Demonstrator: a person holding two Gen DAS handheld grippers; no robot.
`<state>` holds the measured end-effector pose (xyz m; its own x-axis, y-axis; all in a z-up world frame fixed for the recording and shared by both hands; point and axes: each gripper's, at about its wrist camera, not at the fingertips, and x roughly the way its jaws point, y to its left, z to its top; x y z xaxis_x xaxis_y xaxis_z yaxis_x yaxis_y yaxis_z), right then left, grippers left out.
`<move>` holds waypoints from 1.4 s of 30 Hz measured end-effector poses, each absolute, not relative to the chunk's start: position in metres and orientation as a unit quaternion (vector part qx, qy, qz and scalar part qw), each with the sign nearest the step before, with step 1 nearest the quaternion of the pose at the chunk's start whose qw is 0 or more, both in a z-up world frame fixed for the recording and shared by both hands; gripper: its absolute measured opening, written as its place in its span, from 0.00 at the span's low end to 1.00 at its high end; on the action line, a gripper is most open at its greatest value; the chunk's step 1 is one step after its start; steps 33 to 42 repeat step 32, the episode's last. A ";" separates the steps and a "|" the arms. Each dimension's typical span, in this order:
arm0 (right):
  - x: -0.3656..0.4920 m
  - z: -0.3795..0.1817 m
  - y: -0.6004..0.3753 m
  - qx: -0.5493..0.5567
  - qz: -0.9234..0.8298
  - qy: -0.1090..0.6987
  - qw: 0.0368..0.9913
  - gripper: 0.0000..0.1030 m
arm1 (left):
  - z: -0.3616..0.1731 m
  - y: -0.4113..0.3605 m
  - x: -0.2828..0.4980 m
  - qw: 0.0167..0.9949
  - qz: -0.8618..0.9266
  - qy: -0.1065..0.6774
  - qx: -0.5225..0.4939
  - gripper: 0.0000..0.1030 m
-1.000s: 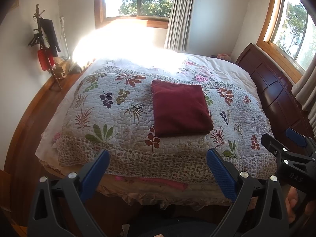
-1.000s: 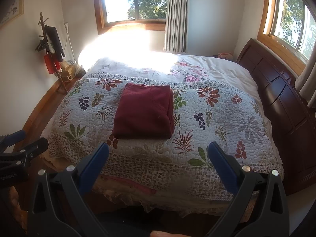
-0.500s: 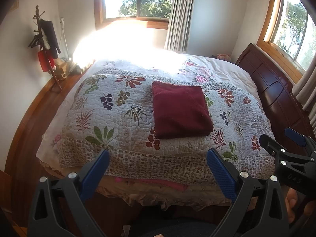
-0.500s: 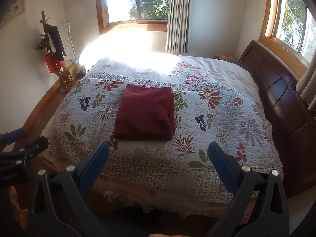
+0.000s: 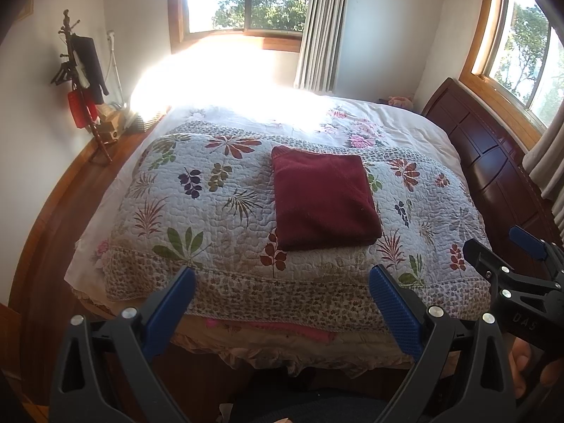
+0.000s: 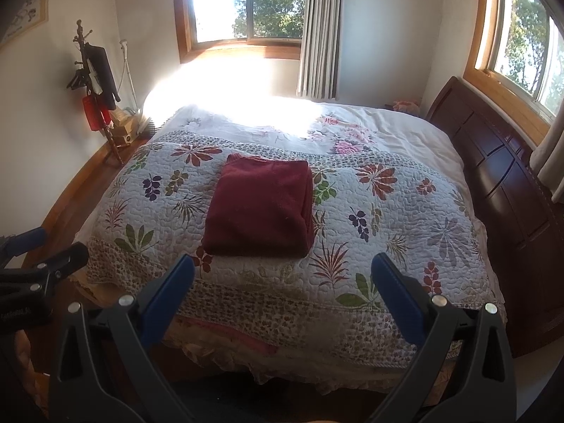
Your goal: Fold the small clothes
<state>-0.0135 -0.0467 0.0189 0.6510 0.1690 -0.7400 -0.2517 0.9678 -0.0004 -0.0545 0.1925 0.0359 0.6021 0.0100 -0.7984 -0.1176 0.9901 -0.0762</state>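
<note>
From the left wrist, the left gripper (image 5: 282,299) has its fingers spread wide, holding nothing. At 12 o'clock the folded dark red cloth (image 5: 322,199) lies flat on the quilt (image 5: 197,211). At 3 o'clock is the right gripper (image 5: 507,253).

From the right wrist, the right gripper (image 6: 282,299) is likewise spread and empty; the cloth (image 6: 261,208) lies at 11 o'clock, the left gripper (image 6: 53,246) at 9 o'clock.
</note>
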 end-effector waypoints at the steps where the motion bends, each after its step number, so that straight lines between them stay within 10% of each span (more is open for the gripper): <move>1: -0.013 0.019 -0.047 -0.051 0.116 0.402 0.907 0.97 | 0.036 0.193 -0.054 0.893 0.036 0.445 -0.061 0.96; 42: 0.005 0.013 -0.039 -0.053 0.119 0.417 0.900 0.97 | 0.027 0.201 -0.033 0.885 0.029 0.460 -0.058 0.96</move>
